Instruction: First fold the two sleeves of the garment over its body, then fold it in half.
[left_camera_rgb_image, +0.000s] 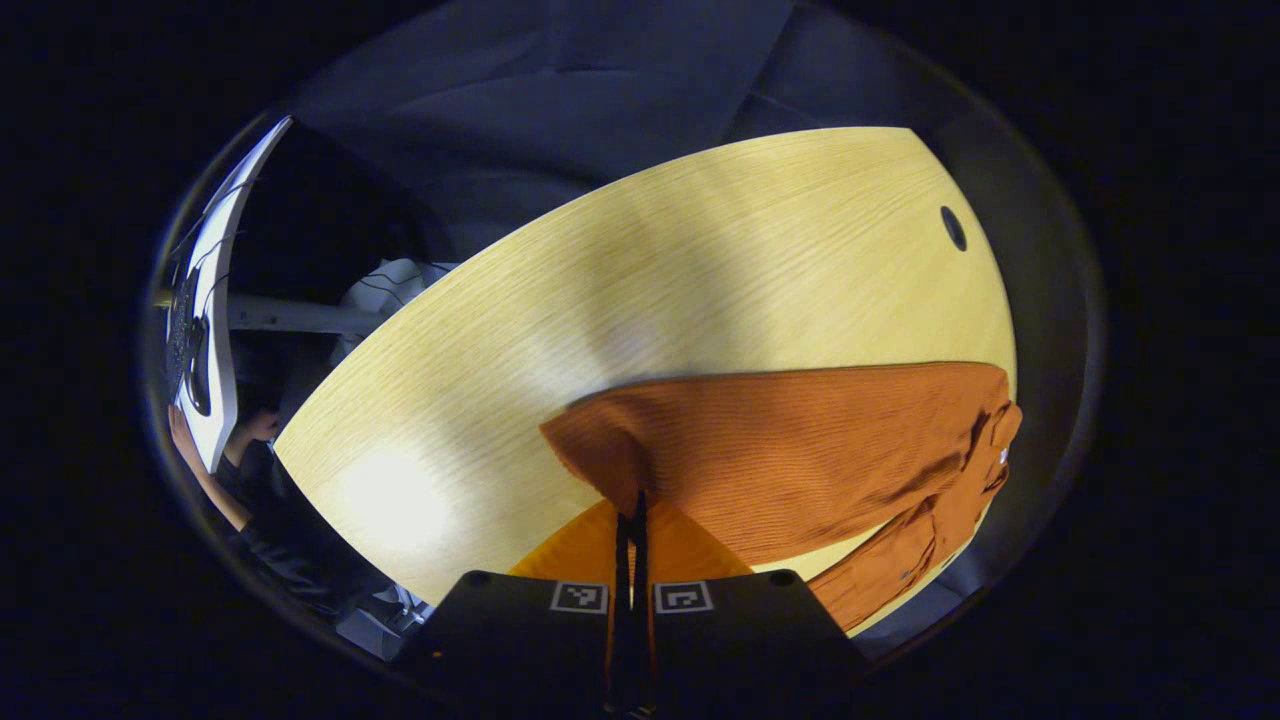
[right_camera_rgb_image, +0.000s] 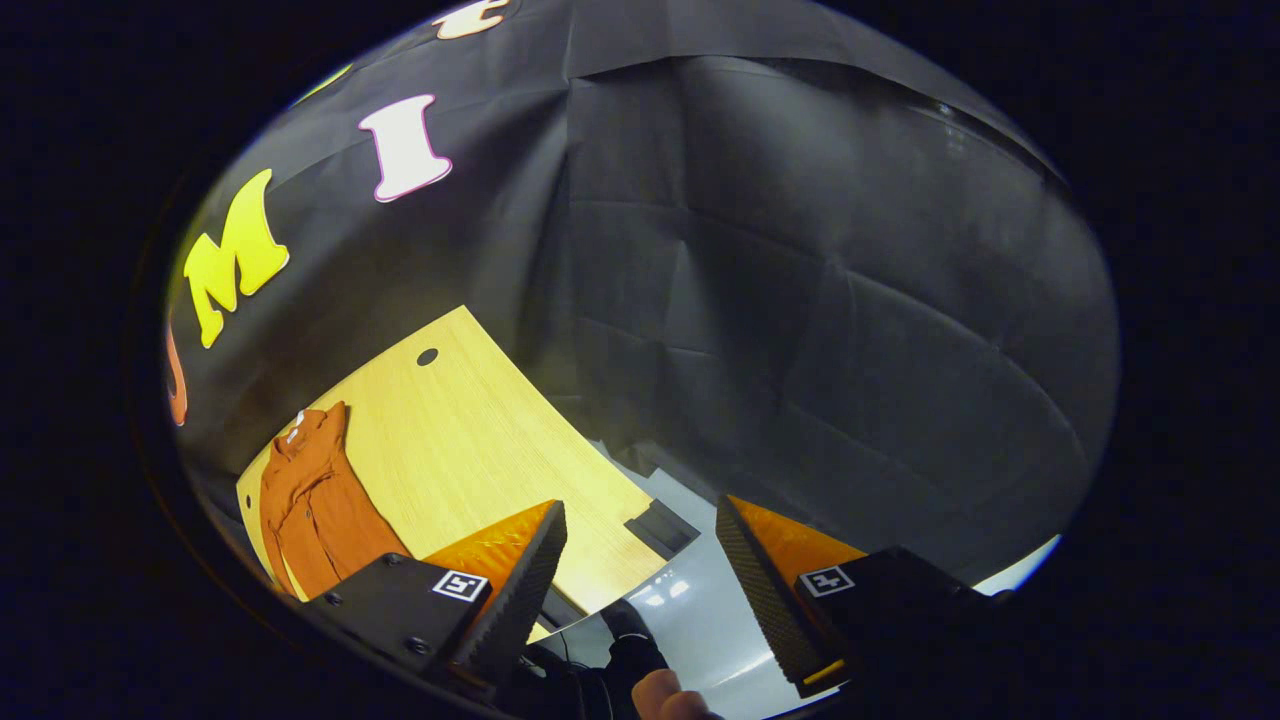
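In the left gripper view my left gripper (left_camera_rgb_image: 632, 520) had its two fingers pressed together on a lifted fold of the orange garment (left_camera_rgb_image: 800, 450), the cloth rising from the table (left_camera_rgb_image: 650, 290) into the narrow seam between them at about six o'clock. From that pinch the ribbed body of the garment spread out toward three o'clock, lying flat on the pale wooden top, with the collar end bunched near the table's edge at roughly four o'clock and one sleeve (left_camera_rgb_image: 900, 550) trailing along the near edge beneath it. A small dark hole (left_camera_rgb_image: 953, 228) sat in the tabletop at about two o'clock, well apart from the cloth. At nine o'clock a person's hand (left_camera_rgb_image: 182, 430) showed beside a white panel. In the right gripper view my right gripper (right_camera_rgb_image: 640, 560) was held up off the table, its fingers spread wide with nothing between them. There the garment (right_camera_rgb_image: 310, 500) lay small at about eight o'clock on the table (right_camera_rgb_image: 480, 440), collar toward the far end, with the black cloth wall (right_camera_rgb_image: 800, 300) rising behind.
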